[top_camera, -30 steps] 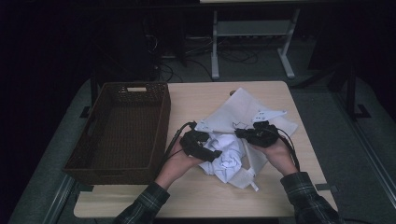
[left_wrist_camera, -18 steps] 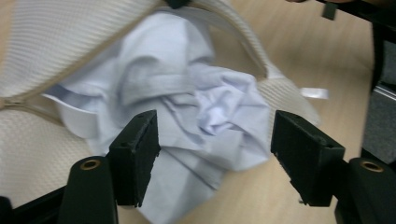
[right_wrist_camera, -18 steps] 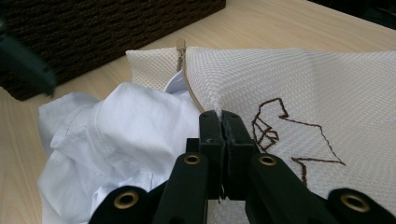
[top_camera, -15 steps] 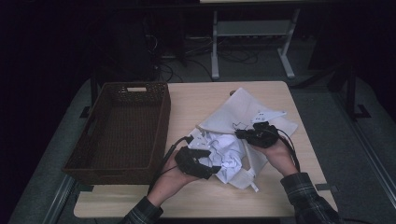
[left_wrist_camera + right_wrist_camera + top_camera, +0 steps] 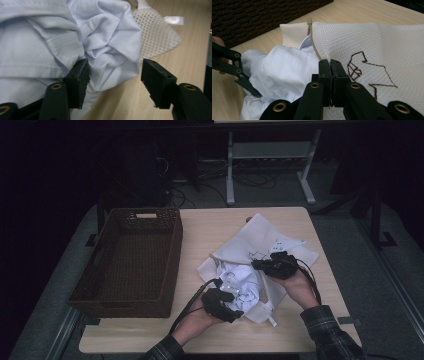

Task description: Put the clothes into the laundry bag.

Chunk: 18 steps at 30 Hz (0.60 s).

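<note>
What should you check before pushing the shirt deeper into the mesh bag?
1. Right tongs shut on the bag edge by the zipper: ok.
2. Bag mouth lifted open: ok, the shirt sits partly inside.
3. Left tongs around a shirt fold: ok, the fold lies between them; they have just been closing.
4. Left tongs pressing on the fold: not ok, one pad touches the cloth and the other stands apart.
5. Whole shirt inside the bag: not ok, a bunch lies out on the table.
6. Basket beside the bag free for later: ok, nothing seen in it.
</note>
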Available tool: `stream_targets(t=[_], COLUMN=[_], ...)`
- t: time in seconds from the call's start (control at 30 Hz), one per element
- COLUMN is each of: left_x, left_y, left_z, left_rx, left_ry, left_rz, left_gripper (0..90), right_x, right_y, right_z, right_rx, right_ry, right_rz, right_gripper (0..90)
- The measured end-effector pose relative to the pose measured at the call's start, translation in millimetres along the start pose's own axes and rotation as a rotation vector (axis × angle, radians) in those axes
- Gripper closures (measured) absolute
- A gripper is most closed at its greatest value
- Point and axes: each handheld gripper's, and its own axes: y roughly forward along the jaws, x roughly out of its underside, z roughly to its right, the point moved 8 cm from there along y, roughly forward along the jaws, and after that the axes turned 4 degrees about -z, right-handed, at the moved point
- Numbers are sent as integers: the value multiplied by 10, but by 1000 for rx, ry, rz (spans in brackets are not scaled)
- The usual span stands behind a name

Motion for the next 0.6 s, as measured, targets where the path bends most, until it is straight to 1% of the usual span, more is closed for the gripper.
stream_targets(t=[0.07, 0.1, 0.2, 0.23, 0.27, 0.3, 0.33, 0.37, 0.43, 0.47, 0.53, 0.6], left_x=[9, 9, 11, 12, 15, 15, 16, 15, 14, 13, 9, -6], left_y=[49, 67, 87, 91, 97, 97, 106, 107, 111, 110, 101, 79], left_z=[-8, -11, -36, -48, -65, -65, -87, -99, -120, -127, -127, -93], left_rx=[-2, -5, -22, -30, -47, -47, -66, -72, -83, -82, -75, -57], left_ry=[0, 2, 7, 11, 19, 19, 21, 23, 23, 19, 20, 16], left_rz=[-9, -6, -10, -10, -13, -13, -12, -11, -12, -11, -13, -5], left_gripper=[426, 436, 498, 529, 564, 623, 623, 704, 790, 824, 836, 803], right_x=[4, 8, 17, 19, 22, 22, 23, 23, 26, 26, 29, 33], right_y=[7, 11, 27, 32, 34, 34, 36, 34, 34, 36, 40, 45], right_z=[0, 0, -5, -6, -8, -8, -8, -5, -1, 0, 1, 1], right_rx=[0, 0, -1, -1, -1, -1, -2, -1, 0, -1, -2, 0], right_ry=[-5, -6, -5, -4, -2, -2, -2, -3, -4, -3, -4, -8], right_rz=[-2, -5, -8, -9, -11, -11, -11, -10, -10, -10, -13, -16], right_gripper=[873, 873, 874, 873, 873, 873, 873, 873, 873, 873, 873, 873])
